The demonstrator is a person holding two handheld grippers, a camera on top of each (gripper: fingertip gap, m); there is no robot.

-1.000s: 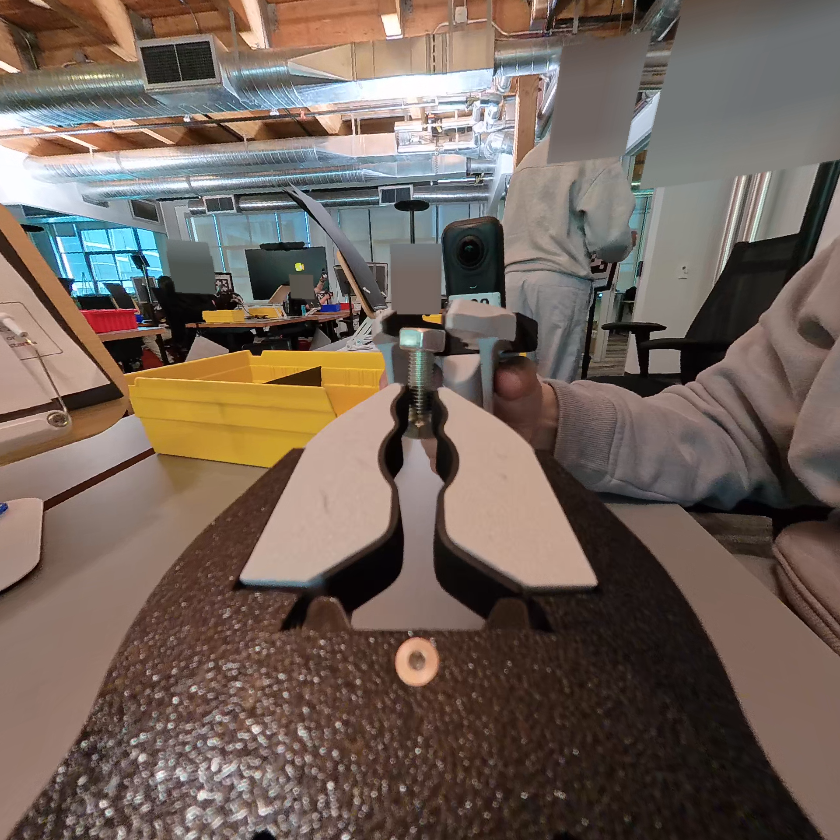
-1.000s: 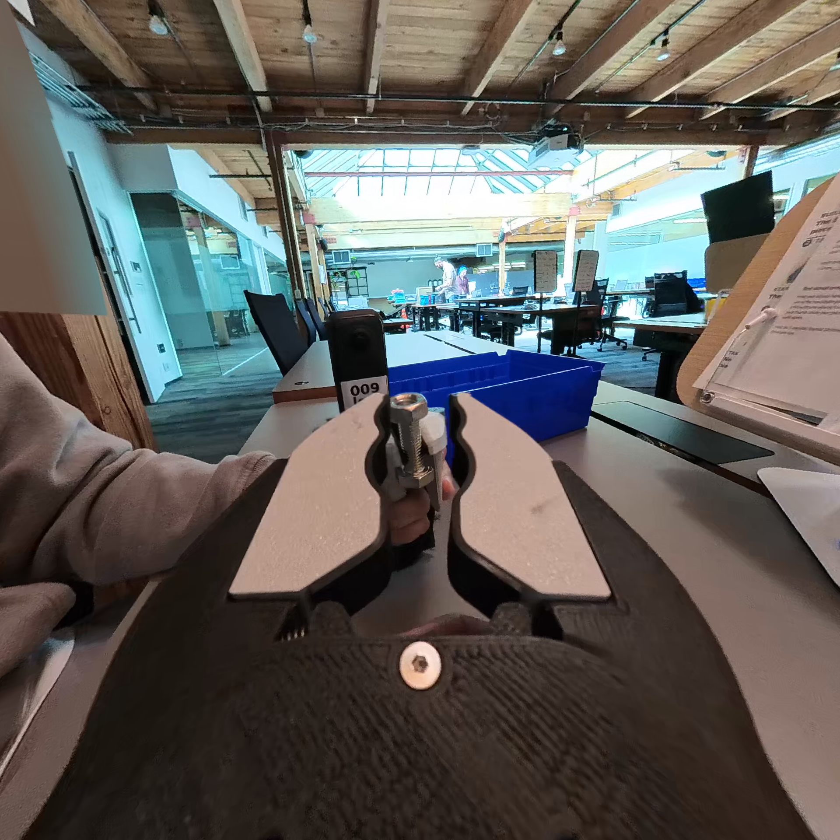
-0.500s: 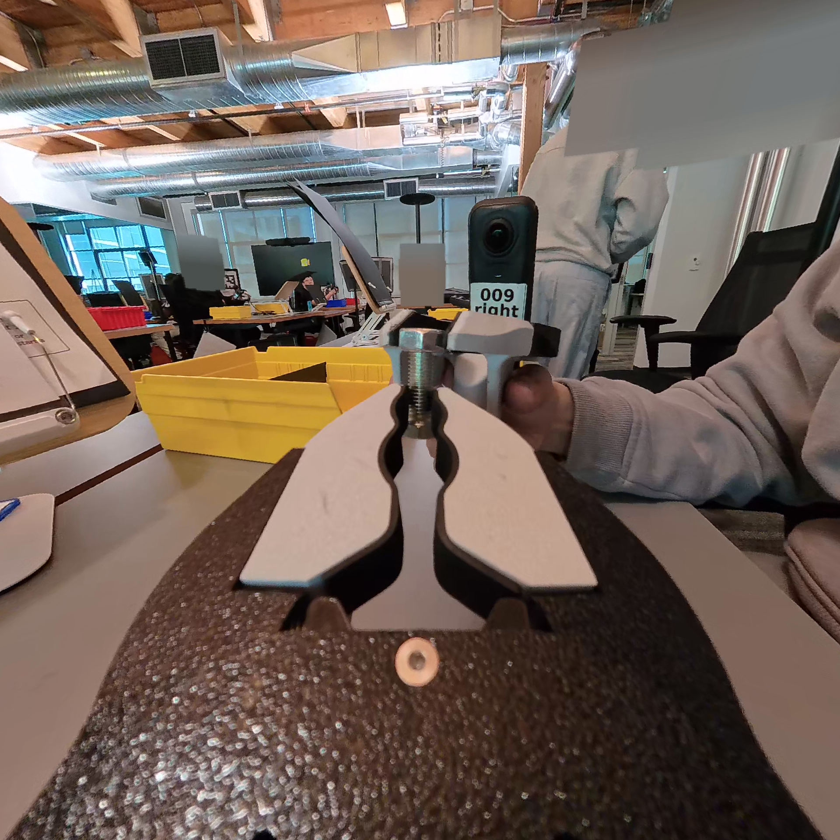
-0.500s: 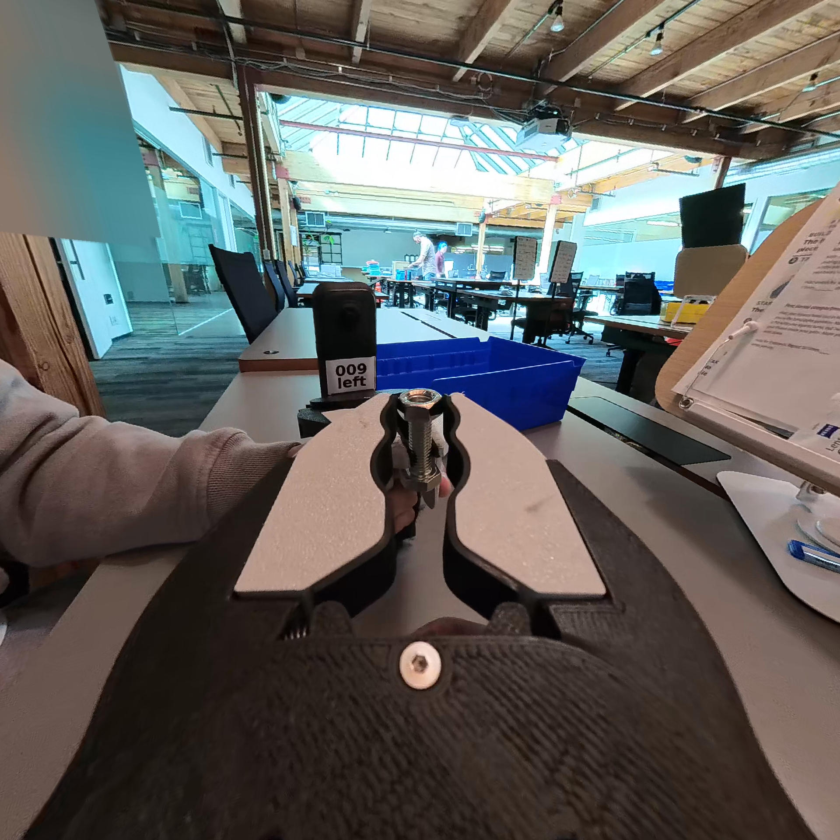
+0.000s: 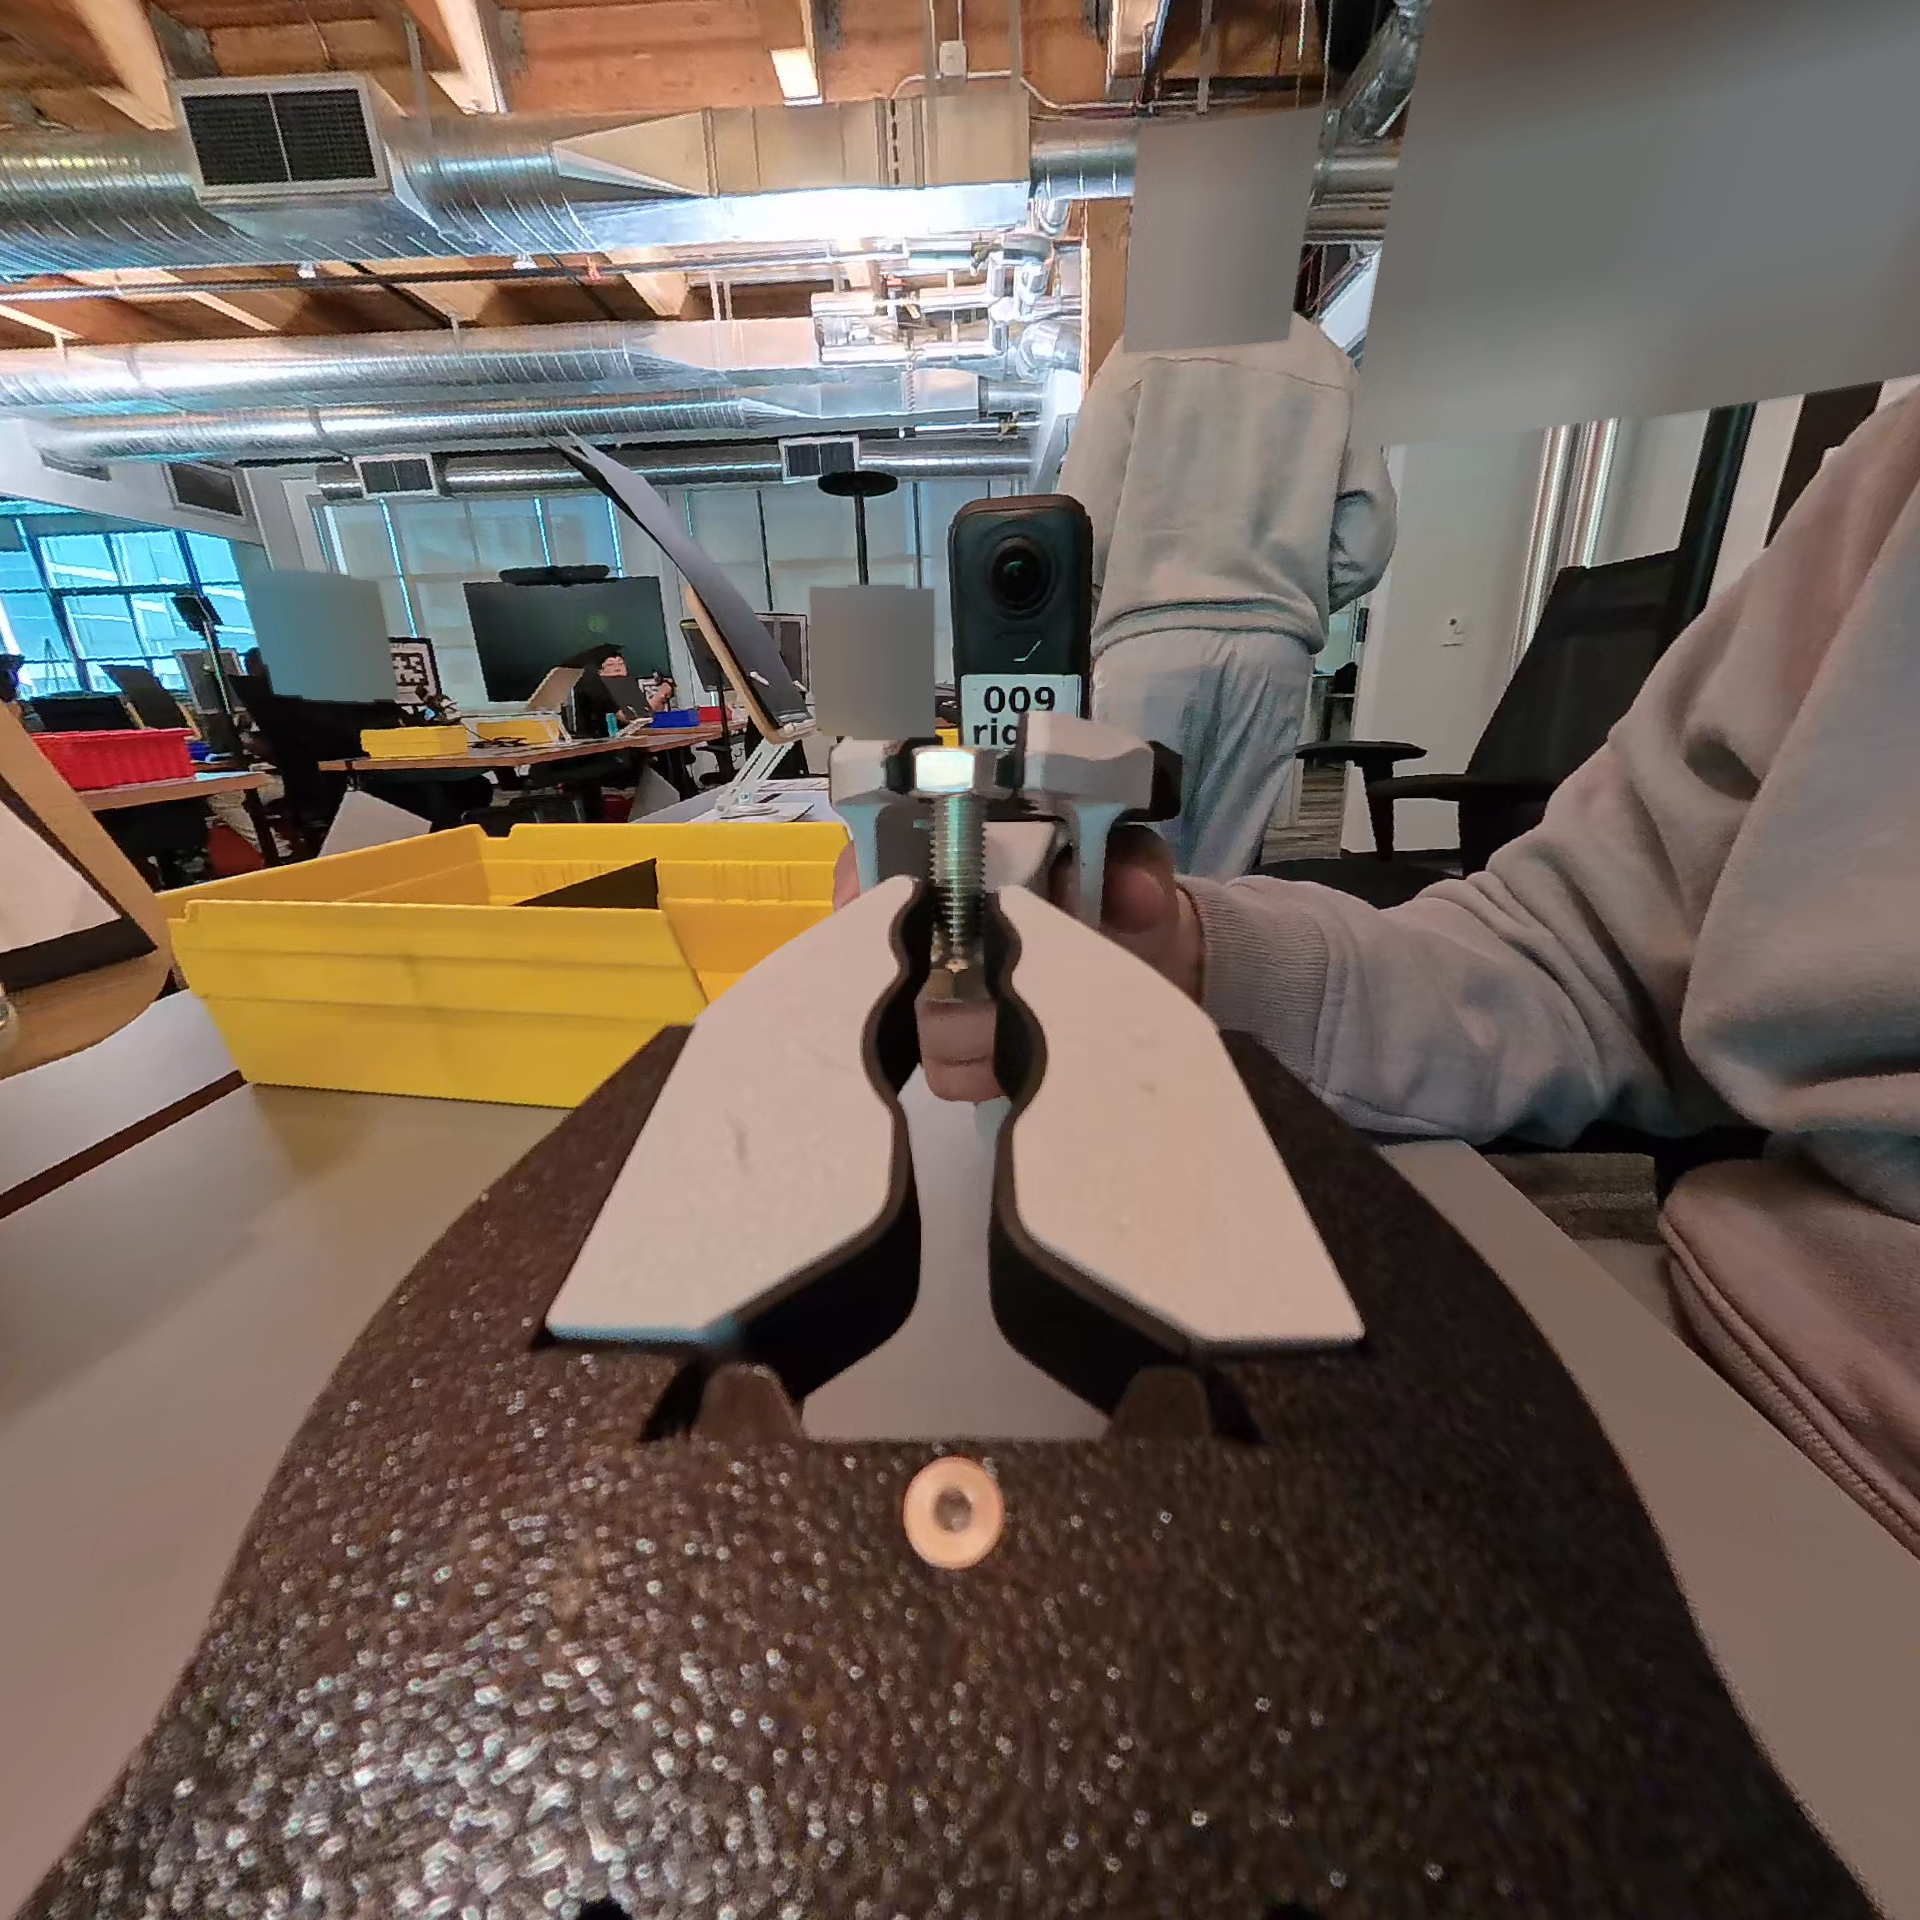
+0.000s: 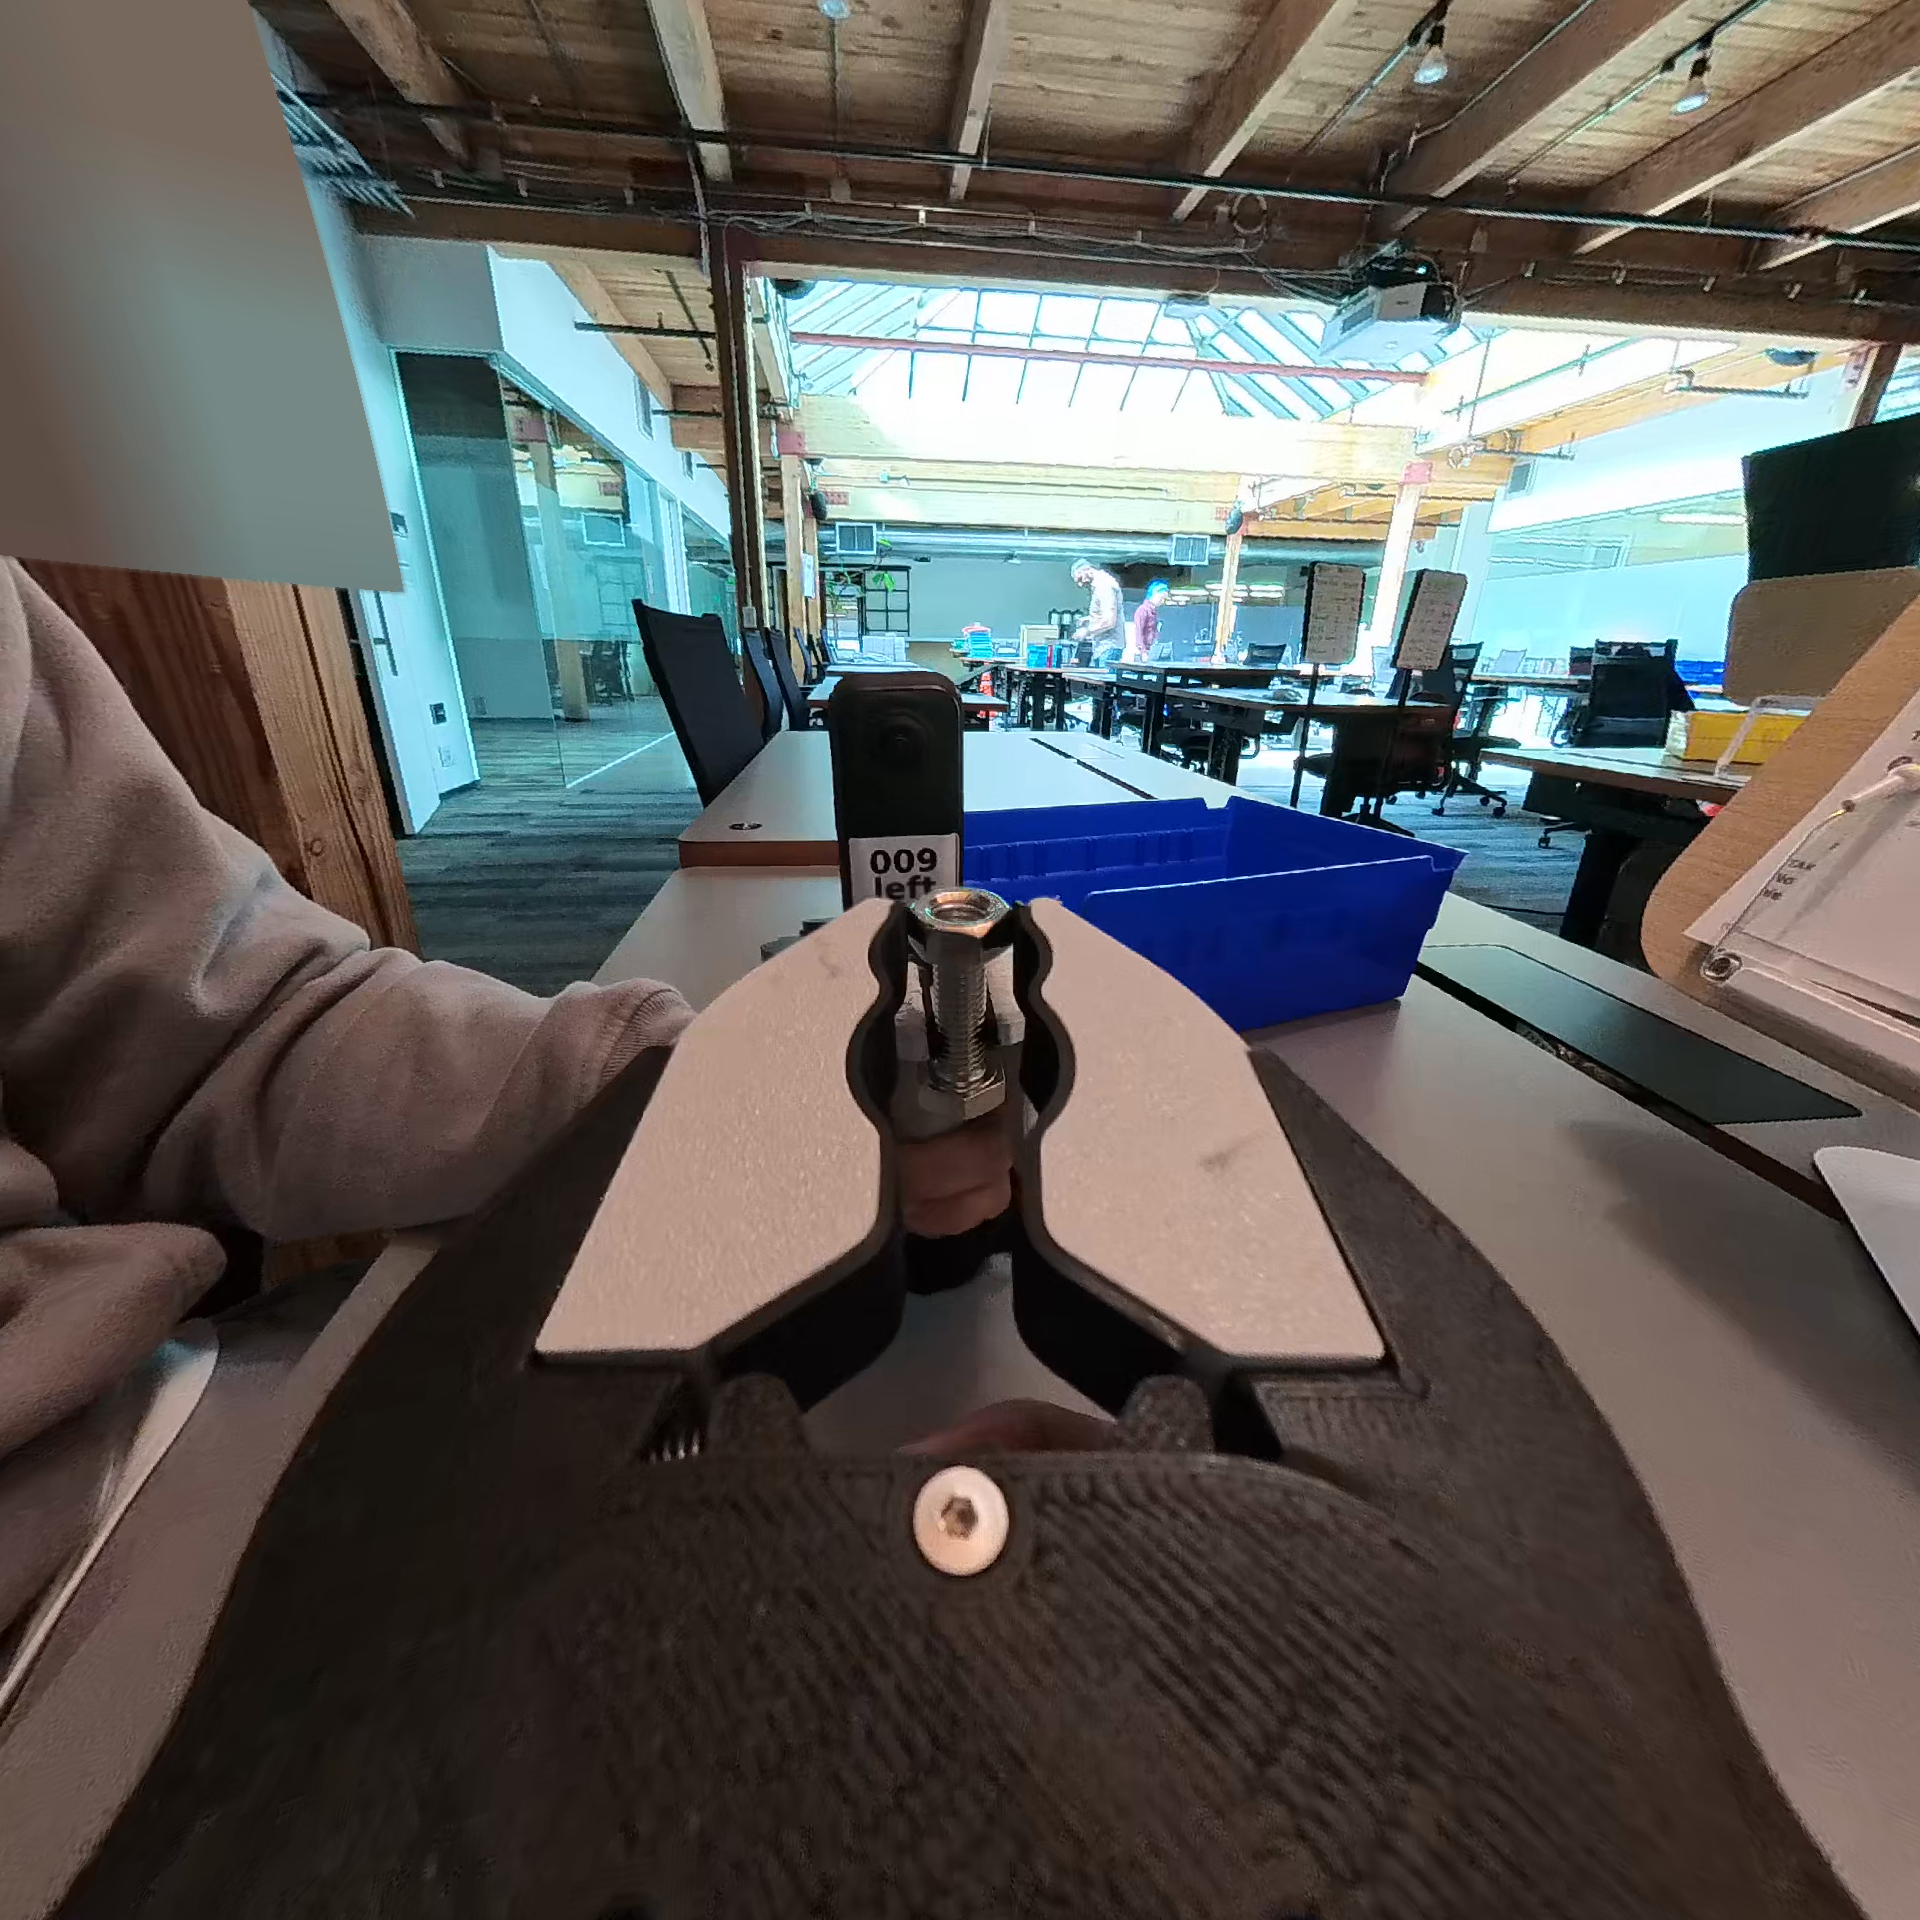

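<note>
Fingers [image 5: 790,1091] of the left hand-held gripper [image 5: 951,920] are clamped on the lower threads of a steel bolt [image 5: 956,842], which stands upright above the surface [image 5: 156,1299], hex head down. The right hand-held gripper [image 6: 956,935] faces it from the other side, and its tips close on the nut [image 6: 956,920] at the bolt's top end, a pad pressing each side.

The two grips share one short piece of metal, so any sideways pull or tilt by either hand would likely bind the threads or lever the bolt out of the left pads. The right tips catch only the nut's narrow flats; a slip there could let them skid off. If the nut came free, it could drop and roll toward the near edge, beside the person's sleeve [image 5: 1558,987].

Room is tight between the opposed fingers, freer elsewhere. A yellow bin [image 5: 436,977] stands by one end of the surface behind the left fingers, and a blue bin [image 6: 1247,914] by the other end behind the right ones. A tilted board with papers [image 6: 1818,852] lies near the far edge.
</note>
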